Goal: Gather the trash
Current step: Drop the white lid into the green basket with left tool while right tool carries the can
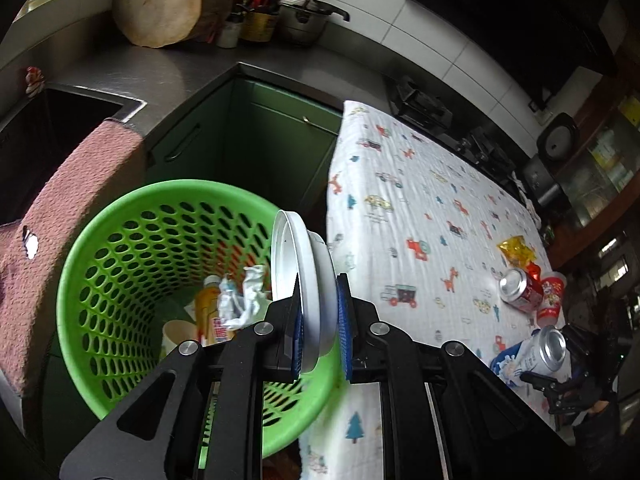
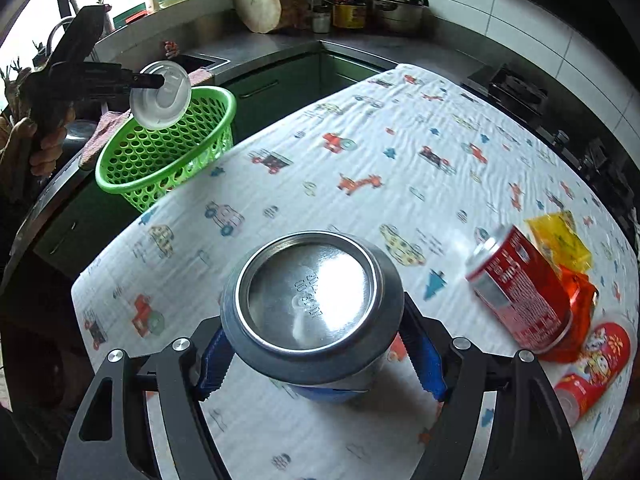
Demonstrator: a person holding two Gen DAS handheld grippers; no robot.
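Observation:
My left gripper is shut on a white plastic lid, held on edge over the rim of the green mesh basket. The basket holds a bottle, crumpled paper and a paper cup. From the right wrist view the lid hangs above the basket. My right gripper is shut on a blue and white drinks can, its silver bottom facing the camera, above the table. That can also shows in the left wrist view.
A red can lies on the patterned tablecloth at the right, with a yellow wrapper, an orange wrapper and a red snack tube. A pink towel hangs by the sink. The counter behind holds a chopping block and pots.

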